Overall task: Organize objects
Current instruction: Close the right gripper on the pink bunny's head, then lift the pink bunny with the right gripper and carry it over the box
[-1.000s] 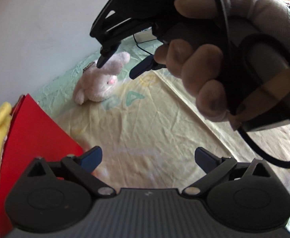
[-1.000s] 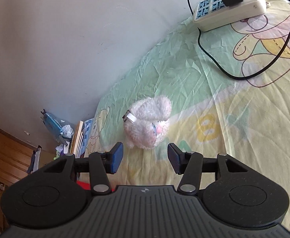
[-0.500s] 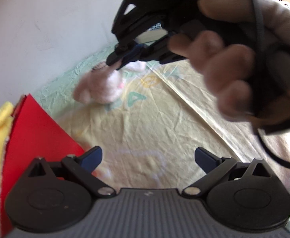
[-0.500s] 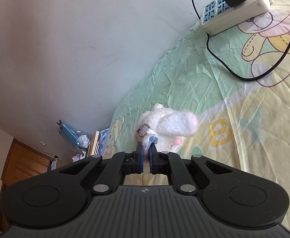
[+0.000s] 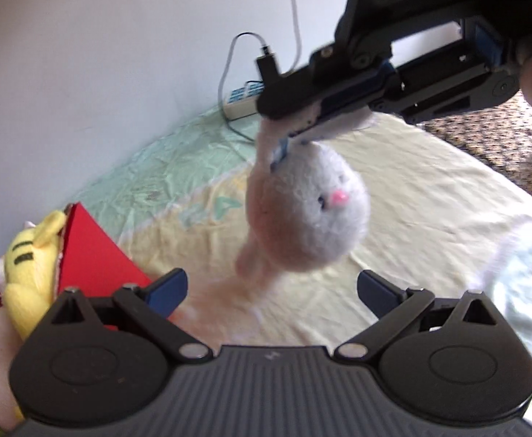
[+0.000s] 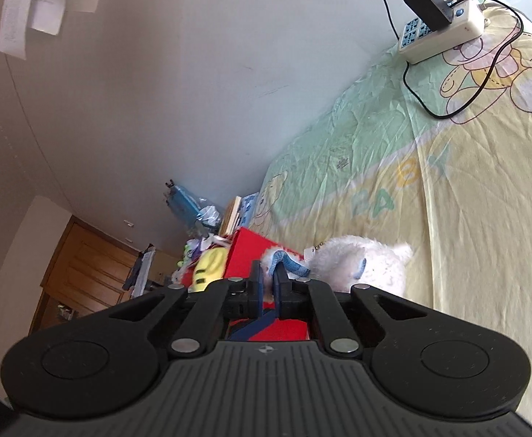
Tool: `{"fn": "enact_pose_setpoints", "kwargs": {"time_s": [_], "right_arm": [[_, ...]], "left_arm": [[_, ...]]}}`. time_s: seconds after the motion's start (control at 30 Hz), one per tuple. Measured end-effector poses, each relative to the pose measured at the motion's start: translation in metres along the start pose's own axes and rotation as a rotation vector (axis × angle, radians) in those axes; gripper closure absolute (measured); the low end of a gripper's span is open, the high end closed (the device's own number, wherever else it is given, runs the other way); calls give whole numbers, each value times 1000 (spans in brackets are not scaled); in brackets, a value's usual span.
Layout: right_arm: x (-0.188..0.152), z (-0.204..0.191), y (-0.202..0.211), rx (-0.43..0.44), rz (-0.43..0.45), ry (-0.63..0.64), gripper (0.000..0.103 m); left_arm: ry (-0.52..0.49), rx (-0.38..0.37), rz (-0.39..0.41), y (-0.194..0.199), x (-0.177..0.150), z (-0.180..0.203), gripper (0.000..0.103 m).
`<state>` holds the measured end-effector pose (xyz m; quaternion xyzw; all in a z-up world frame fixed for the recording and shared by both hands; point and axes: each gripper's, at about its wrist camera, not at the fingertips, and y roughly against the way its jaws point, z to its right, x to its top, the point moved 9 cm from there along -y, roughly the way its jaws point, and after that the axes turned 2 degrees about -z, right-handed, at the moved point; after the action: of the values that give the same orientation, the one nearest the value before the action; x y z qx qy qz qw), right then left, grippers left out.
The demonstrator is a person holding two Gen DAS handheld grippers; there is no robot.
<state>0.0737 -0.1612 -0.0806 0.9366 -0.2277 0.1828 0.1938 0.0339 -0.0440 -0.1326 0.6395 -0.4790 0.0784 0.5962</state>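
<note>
A white plush bunny point(image 5: 313, 215) with a pink nose hangs in the air above the bed, gripped by one ear. My right gripper point(image 5: 291, 134) is shut on that ear and reaches in from the upper right of the left wrist view. In the right wrist view the same bunny point(image 6: 360, 266) dangles just past the pinched fingers of the right gripper point(image 6: 270, 284). My left gripper point(image 5: 271, 291) stands open low in its view, nothing between its fingers, with the bunny hanging in front of it. A red box point(image 5: 91, 255) holding a yellow plush point(image 5: 33, 266) sits at the left.
The bed sheet point(image 6: 466, 189) is yellow and green with bear prints. A power strip point(image 6: 440, 32) with a black adapter and cables lies by the wall at the far end. A white blanket point(image 5: 520, 273) lies at the right. Past the bed's end stand clutter and a wooden door point(image 6: 84, 276).
My right gripper shut on the bunny's ear and lifted it off the sheet, carrying it nearer to the red box and the left gripper. The left gripper stayed open.
</note>
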Motion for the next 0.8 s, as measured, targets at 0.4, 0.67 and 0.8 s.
{"fn": "enact_pose_setpoints", "kwargs": {"time_s": [0.4, 0.67, 0.8], "right_arm": [[-22, 27, -43, -51, -75, -43, 87], [-9, 56, -47, -118, -12, -95, 70], [-12, 77, -46, -220, -37, -67, 68]], "left_arm": [[177, -188, -157, -24, -25, 15, 21], [278, -191, -189, -32, -32, -10, 14], [290, -216, -189, -33, -30, -11, 12]]}}
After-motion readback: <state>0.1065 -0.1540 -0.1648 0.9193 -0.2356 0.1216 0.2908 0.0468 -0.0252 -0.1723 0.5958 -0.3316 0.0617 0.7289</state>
